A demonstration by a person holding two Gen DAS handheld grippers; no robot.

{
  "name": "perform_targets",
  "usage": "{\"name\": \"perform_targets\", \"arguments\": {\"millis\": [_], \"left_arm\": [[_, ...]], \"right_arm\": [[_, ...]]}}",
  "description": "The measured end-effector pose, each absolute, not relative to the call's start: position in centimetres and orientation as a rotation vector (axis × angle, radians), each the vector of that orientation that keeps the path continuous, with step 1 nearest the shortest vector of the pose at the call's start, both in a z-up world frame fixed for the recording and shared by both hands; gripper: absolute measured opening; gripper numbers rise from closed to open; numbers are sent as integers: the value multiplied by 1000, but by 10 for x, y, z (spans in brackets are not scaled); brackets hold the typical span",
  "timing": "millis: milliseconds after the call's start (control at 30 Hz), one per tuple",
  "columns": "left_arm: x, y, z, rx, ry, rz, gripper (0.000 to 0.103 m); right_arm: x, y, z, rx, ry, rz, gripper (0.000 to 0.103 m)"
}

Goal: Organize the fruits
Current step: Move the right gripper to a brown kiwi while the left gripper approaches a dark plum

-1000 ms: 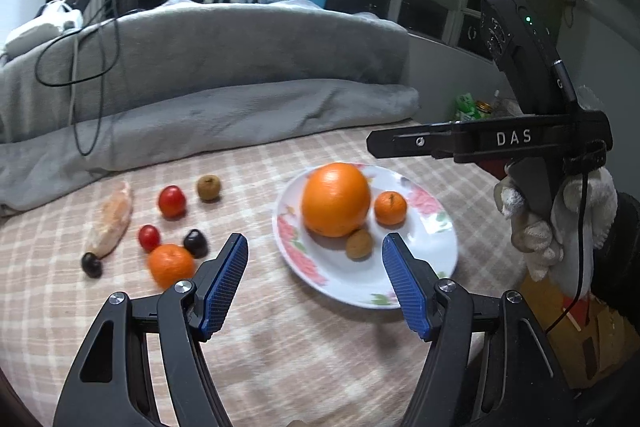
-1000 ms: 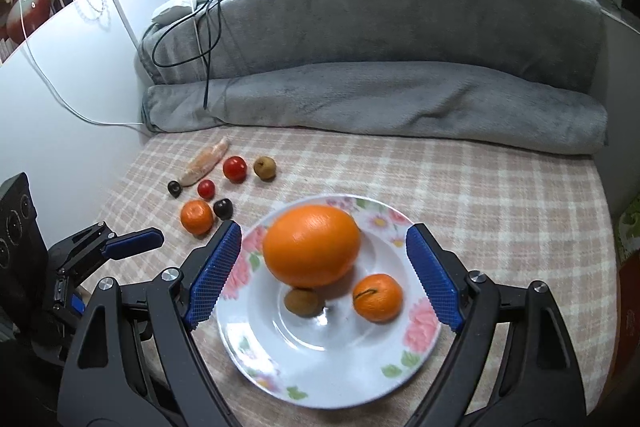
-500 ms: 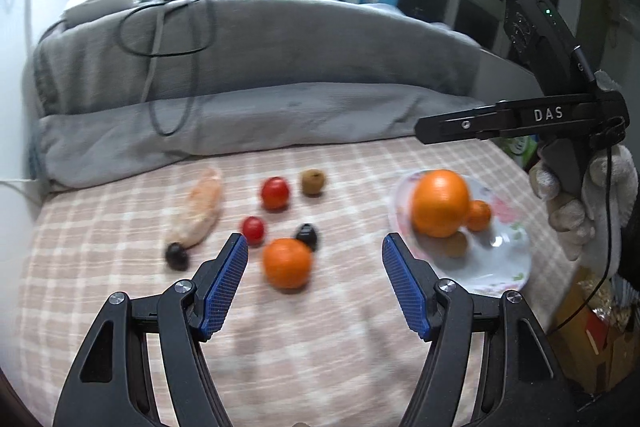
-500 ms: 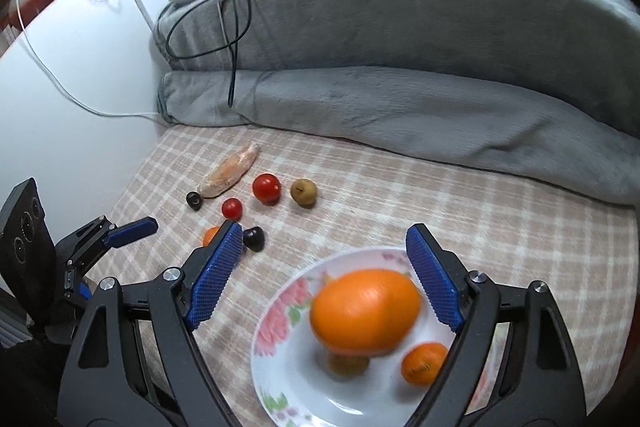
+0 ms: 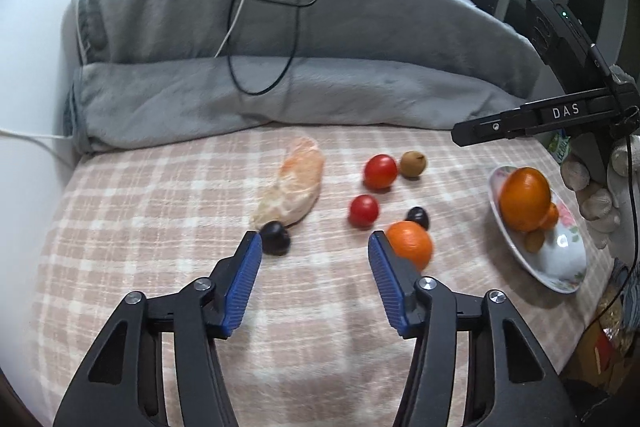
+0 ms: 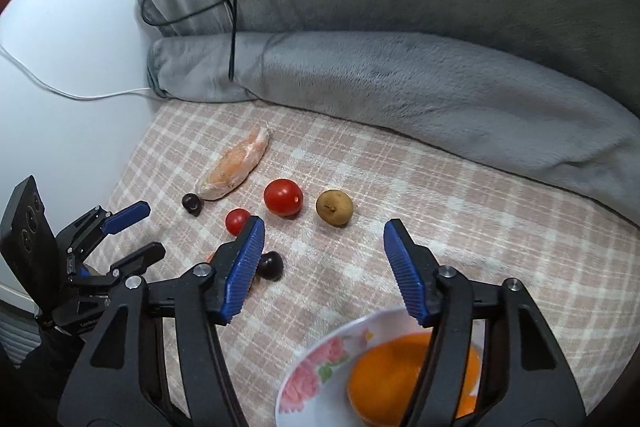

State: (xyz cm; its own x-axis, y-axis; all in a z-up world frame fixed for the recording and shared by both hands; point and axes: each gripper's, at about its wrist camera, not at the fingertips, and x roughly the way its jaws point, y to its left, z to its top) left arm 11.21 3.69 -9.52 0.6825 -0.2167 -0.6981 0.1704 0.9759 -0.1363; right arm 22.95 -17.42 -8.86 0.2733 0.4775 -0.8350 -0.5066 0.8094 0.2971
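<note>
Loose fruit lies on the checked cloth: a pale peeled citrus piece (image 5: 292, 183), two red tomatoes (image 5: 380, 170) (image 5: 363, 210), a brown longan (image 5: 413, 163), two dark grapes (image 5: 275, 237) (image 5: 418, 217) and a mandarin (image 5: 412, 243). My left gripper (image 5: 316, 243) hovers just short of them, jaws closing with nothing between them. A grape sits by its left tip and the mandarin behind its right tip. My right gripper (image 6: 323, 227) hangs over the cloth below the big tomato (image 6: 283, 197) and longan (image 6: 334, 207), jaws closing on nothing. The flowered plate (image 6: 312, 375) holds a large orange (image 6: 400, 375).
A rolled grey blanket (image 5: 280, 95) with cables over it borders the cloth at the back, and a white wall (image 6: 60, 67) stands at the left. The left gripper (image 6: 150, 229) shows at the right wrist view's left edge. A gloved hand (image 5: 596, 195) holds the right gripper beside the plate (image 5: 560, 267).
Both views have swung left, away from the plate and onto the loose fruit. Both pairs of jaws stand narrower than before. The plate has slid to the edge of each view.
</note>
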Motion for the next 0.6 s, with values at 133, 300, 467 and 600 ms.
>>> {"name": "perform_targets", "arguments": {"millis": [133, 300, 467, 600], "left_arm": [[126, 45, -106, -100, 831, -215, 46], [137, 49, -118, -118, 867, -214, 42], [144, 48, -125, -122, 887, -213, 41], [148, 49, -128, -115, 896, -206, 38]], "right_arm": [[242, -166, -98, -16, 1158, 655, 57], [255, -156, -110, -21, 1212, 634, 55], [264, -149, -118, -46, 1240, 610, 50], [269, -145, -122, -54, 1253, 605, 46]]}}
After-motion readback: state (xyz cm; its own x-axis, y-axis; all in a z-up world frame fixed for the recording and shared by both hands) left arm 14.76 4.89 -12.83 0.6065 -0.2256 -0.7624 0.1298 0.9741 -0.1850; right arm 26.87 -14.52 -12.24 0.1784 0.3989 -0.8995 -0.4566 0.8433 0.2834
